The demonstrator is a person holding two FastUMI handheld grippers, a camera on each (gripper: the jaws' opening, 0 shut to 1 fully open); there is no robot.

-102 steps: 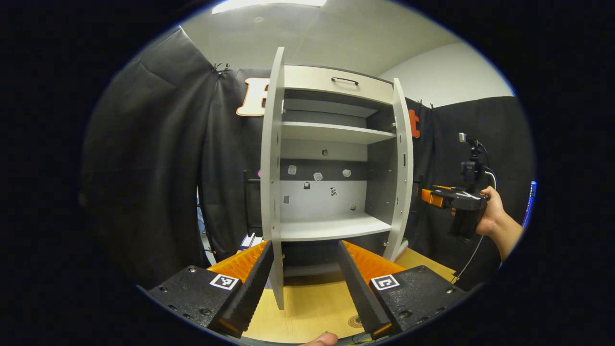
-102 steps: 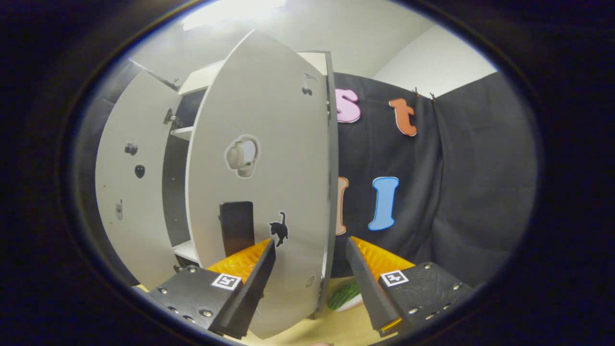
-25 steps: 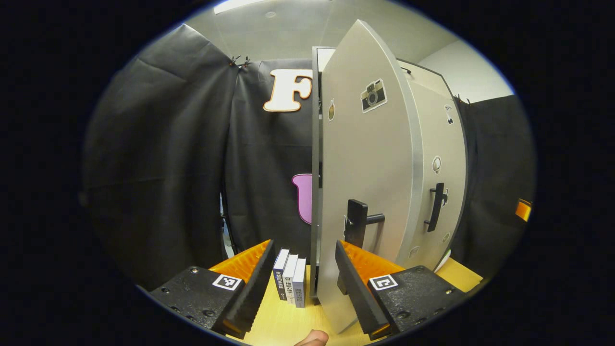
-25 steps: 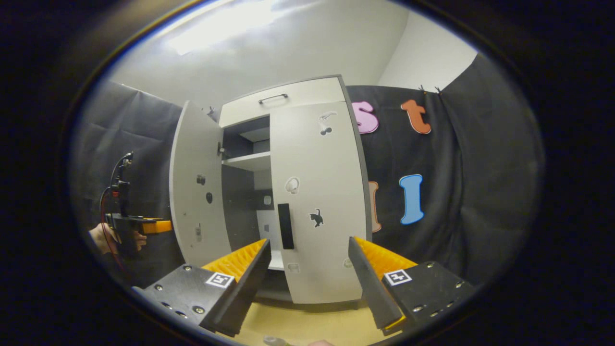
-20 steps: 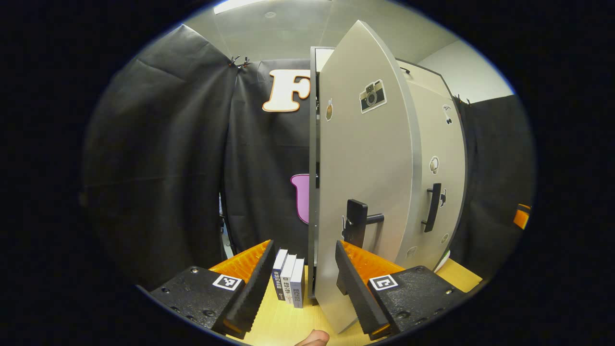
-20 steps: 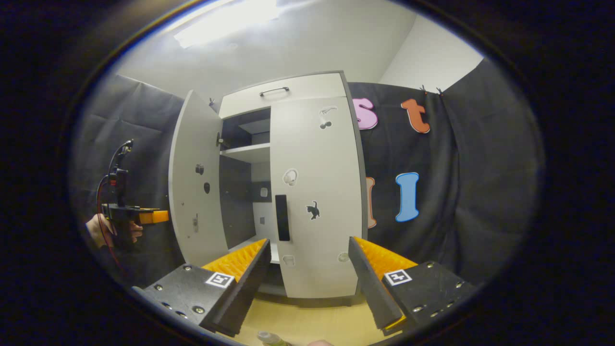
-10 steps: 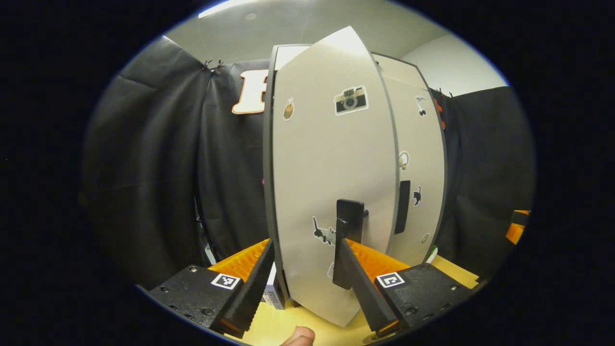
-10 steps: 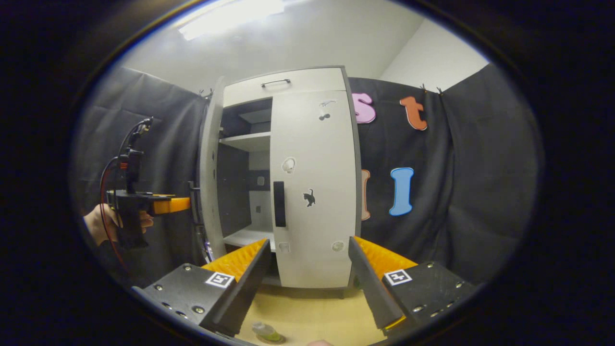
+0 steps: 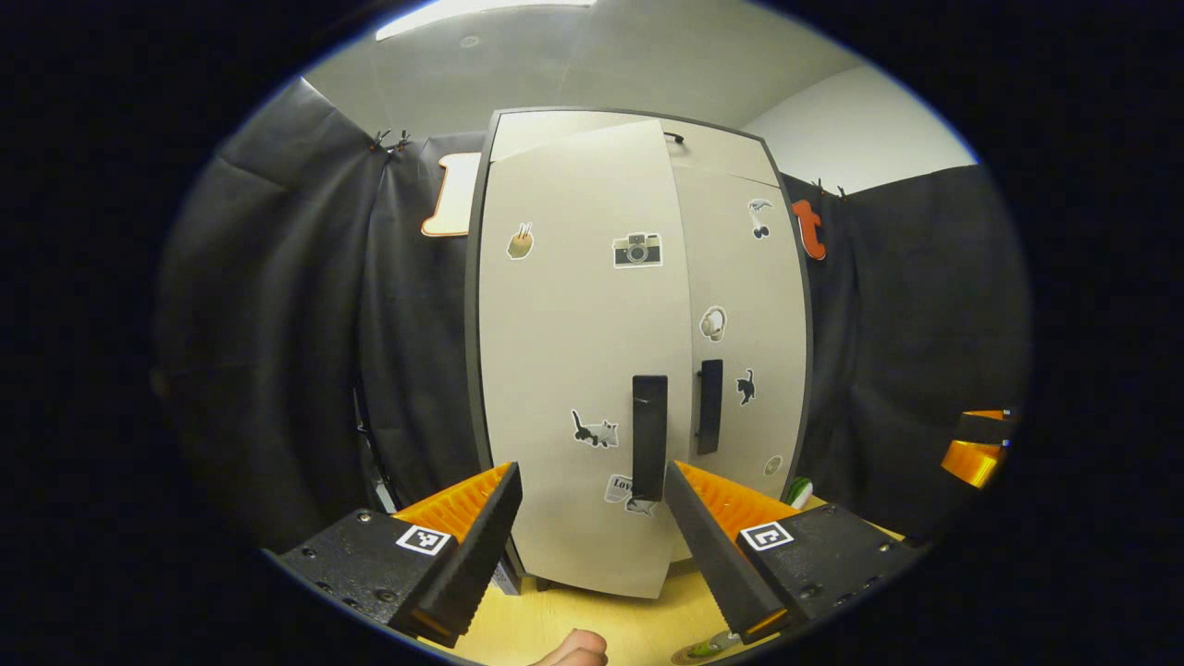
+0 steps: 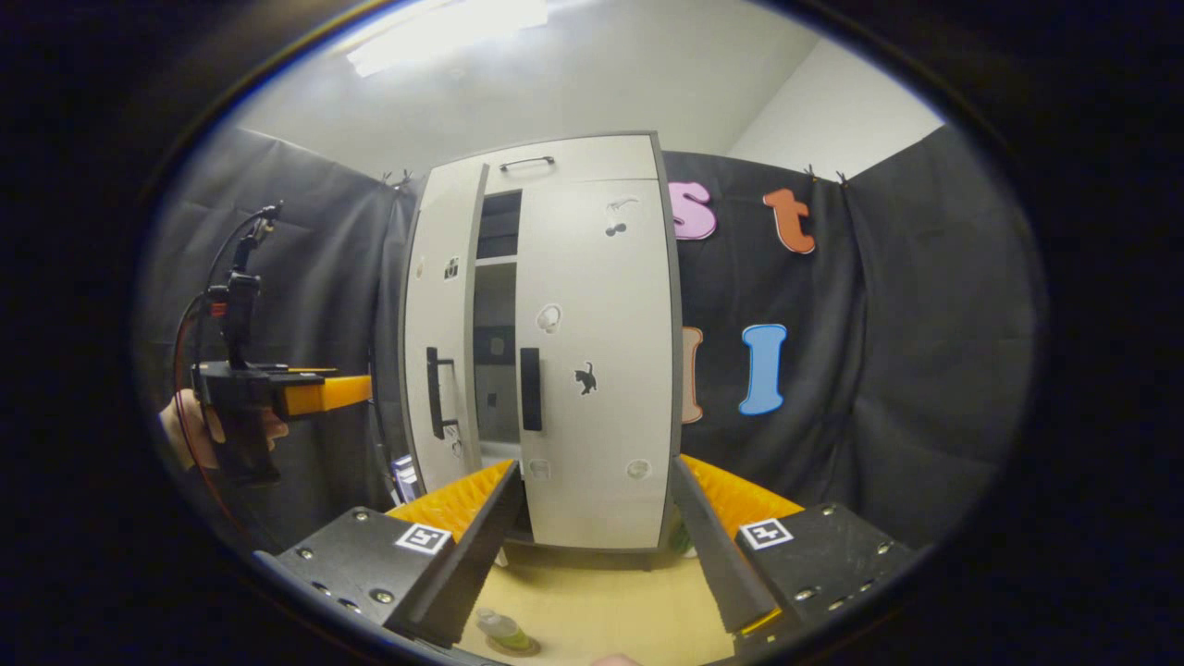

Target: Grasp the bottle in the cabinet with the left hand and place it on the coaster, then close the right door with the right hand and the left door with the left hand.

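Note:
The grey cabinet's left door (image 9: 573, 370) stands almost shut, a narrow gap left beside the shut right door (image 9: 745, 324). My left gripper (image 9: 592, 546) is open just in front of the left door, its black handle (image 9: 649, 435) above the right finger. In the right gripper view the left door (image 10: 439, 351) is ajar, and the left gripper (image 10: 356, 390), held by a hand, points at its outer face. My right gripper (image 10: 592, 546) is open and empty, back from the shut right door (image 10: 597, 370). The small bottle (image 10: 499, 629) stands on the round coaster (image 10: 509, 646) on the table.
The wooden table (image 10: 601, 620) runs under the cabinet. A green object (image 9: 797, 490) lies by the cabinet's right foot. Small books (image 9: 504, 578) stand at its left foot. Black cloth walls close in both sides. A thumb (image 9: 573, 647) shows at the bottom edge.
The left door has swung from wide open to almost shut, with my left gripper following its face. The right door stays shut; my right gripper has drawn back slightly.

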